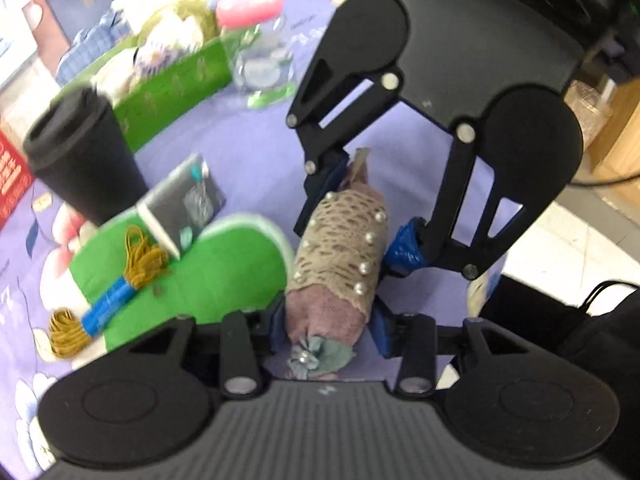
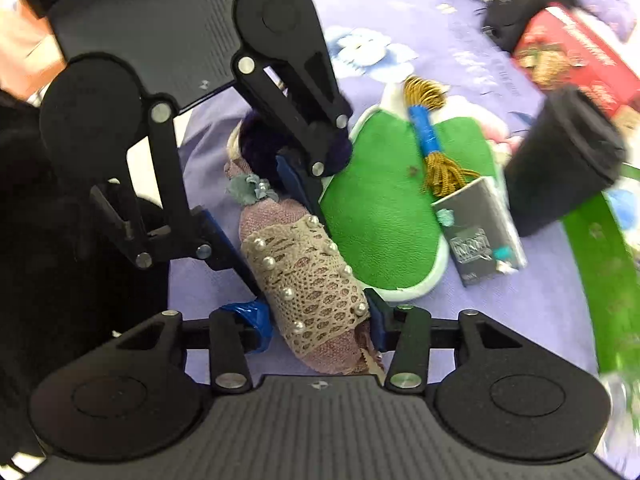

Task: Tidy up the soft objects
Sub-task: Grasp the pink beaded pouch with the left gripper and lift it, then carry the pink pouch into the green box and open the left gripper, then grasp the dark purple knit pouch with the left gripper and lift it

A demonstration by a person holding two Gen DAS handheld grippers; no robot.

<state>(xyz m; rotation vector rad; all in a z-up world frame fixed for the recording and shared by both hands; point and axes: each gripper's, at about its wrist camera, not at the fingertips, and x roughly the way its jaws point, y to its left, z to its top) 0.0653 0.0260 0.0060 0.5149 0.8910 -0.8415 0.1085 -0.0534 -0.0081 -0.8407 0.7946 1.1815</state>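
Lace-wrapped fabric roll [image 1: 338, 264], seemingly gripped by 2 sets of jaws.

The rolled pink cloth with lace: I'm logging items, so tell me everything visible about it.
The rolled pink cloth is a soft woven roll wrapped in beige lace studded with pearl beads, with a grey-green fabric flower at one end. It lies on the purple tablecloth beside the green pad. The left gripper and right gripper have their fingers pressed against opposite ends.

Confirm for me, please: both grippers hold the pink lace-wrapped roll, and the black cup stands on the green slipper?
Not quite. The black cup stands on the purple cloth beside the green slipper, as the right wrist view shows. Both the left gripper and right gripper do hold the pink lace-wrapped roll.
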